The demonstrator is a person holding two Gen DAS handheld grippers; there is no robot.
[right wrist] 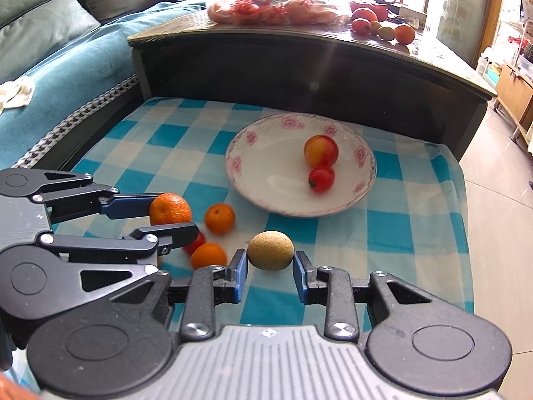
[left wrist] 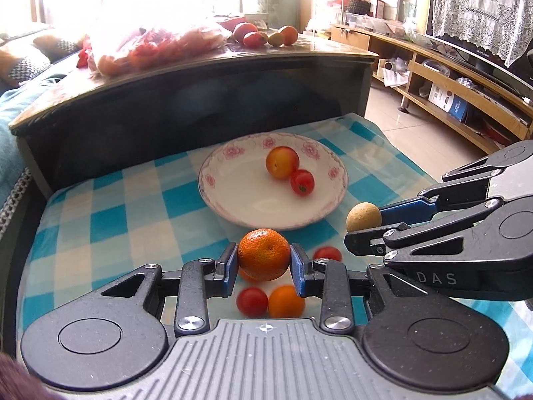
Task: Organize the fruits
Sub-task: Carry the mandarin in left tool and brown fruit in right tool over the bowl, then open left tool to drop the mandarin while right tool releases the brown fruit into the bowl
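My left gripper [left wrist: 264, 261] is shut on a rough orange mandarin [left wrist: 264, 254] and holds it above the checked cloth; it also shows in the right wrist view [right wrist: 170, 210]. My right gripper [right wrist: 270, 268] is around a tan brown fruit [right wrist: 270, 250], its pads [right wrist: 241, 273] close on both sides; a thin gap may remain. The same fruit shows in the left wrist view [left wrist: 363, 216]. A white flowered plate [right wrist: 266, 180] holds a peach-coloured fruit [right wrist: 320, 150] and a red tomato [right wrist: 321, 178].
Loose on the cloth lie two small oranges [right wrist: 219, 218] [right wrist: 208, 255] and red tomatoes [left wrist: 252, 301] [left wrist: 328, 254]. A dark raised table [right wrist: 299, 63] behind the plate carries a bag of fruit [right wrist: 273, 8] and more fruit. A sofa is on the left, the cloth's edge and floor on the right.
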